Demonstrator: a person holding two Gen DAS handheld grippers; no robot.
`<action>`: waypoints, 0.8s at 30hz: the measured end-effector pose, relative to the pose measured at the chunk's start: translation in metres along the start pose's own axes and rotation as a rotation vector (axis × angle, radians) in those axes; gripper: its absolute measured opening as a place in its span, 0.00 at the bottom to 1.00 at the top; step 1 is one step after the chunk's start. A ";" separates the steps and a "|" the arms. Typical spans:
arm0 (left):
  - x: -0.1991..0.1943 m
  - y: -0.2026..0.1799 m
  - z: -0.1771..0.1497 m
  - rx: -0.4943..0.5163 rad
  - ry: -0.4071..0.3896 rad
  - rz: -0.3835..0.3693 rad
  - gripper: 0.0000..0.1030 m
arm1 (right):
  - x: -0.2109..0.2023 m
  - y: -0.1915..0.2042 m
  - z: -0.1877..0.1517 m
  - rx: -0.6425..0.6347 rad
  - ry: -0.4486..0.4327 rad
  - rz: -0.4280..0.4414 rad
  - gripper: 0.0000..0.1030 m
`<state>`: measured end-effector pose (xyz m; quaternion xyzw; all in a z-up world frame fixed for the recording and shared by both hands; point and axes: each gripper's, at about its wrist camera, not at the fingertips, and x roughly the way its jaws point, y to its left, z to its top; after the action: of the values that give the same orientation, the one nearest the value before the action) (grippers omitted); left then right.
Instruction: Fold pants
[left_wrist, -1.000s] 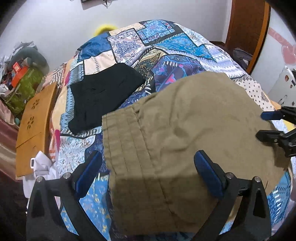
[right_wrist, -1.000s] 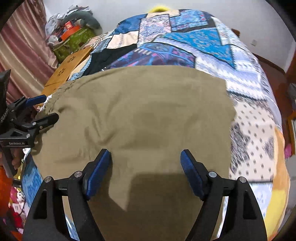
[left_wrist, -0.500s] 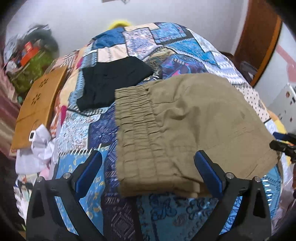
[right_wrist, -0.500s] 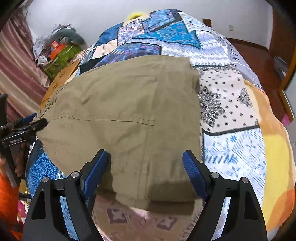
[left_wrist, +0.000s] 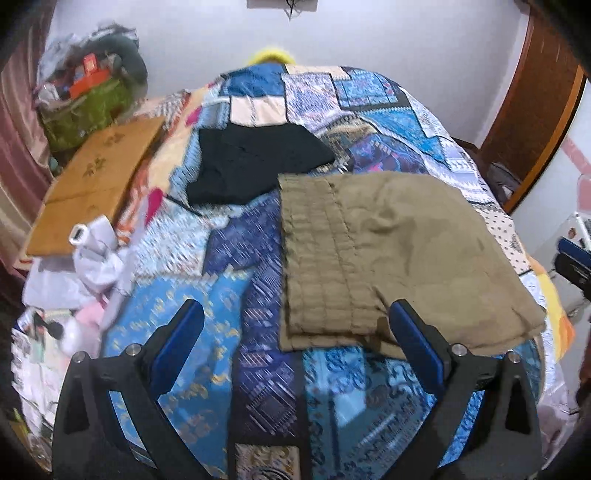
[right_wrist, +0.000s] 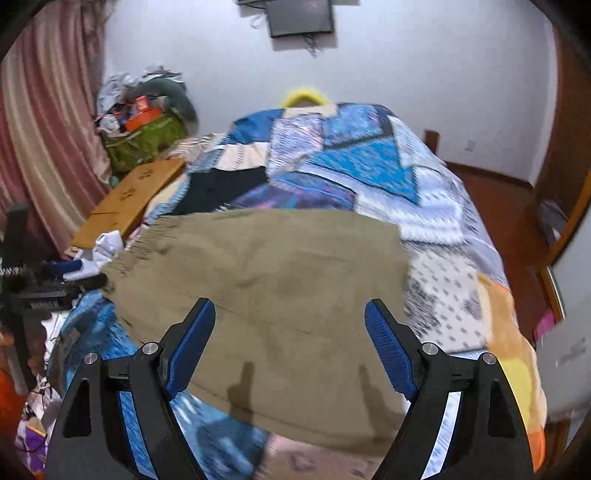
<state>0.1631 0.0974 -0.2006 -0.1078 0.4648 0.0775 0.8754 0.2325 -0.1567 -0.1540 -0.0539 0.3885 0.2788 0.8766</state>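
We've got the folded olive-brown cotton pants (left_wrist: 399, 254) lying flat on the blue patchwork quilt (left_wrist: 258, 369), elastic waistband toward our left. Our left gripper (left_wrist: 295, 336) hangs above the near waistband corner, jaws spread wide, gripping nothing. Our right gripper (right_wrist: 290, 332) hovers over the pants' near edge, likewise released. A folded black garment (left_wrist: 251, 166) sits just beyond.

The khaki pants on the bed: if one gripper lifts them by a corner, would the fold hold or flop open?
Probably flop open: the khaki pants lie limp and rumpled on the patchwork quilt, nothing stiffening them. The gathered elastic waistband looks thicker, so that end may hang heavier. The woven cloth seems unlikely to slip from the pads.
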 end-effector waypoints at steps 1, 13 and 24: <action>0.001 0.000 -0.003 -0.010 0.009 -0.015 0.98 | 0.005 0.006 0.000 -0.007 0.001 0.006 0.78; 0.021 -0.006 -0.021 -0.161 0.153 -0.301 0.99 | 0.057 0.027 -0.039 -0.026 0.136 0.011 0.79; 0.048 -0.004 0.013 -0.335 0.125 -0.278 0.52 | 0.058 0.030 -0.042 -0.023 0.130 0.032 0.81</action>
<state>0.2009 0.0989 -0.2331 -0.3193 0.4797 0.0254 0.8169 0.2210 -0.1187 -0.2208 -0.0757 0.4424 0.2929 0.8442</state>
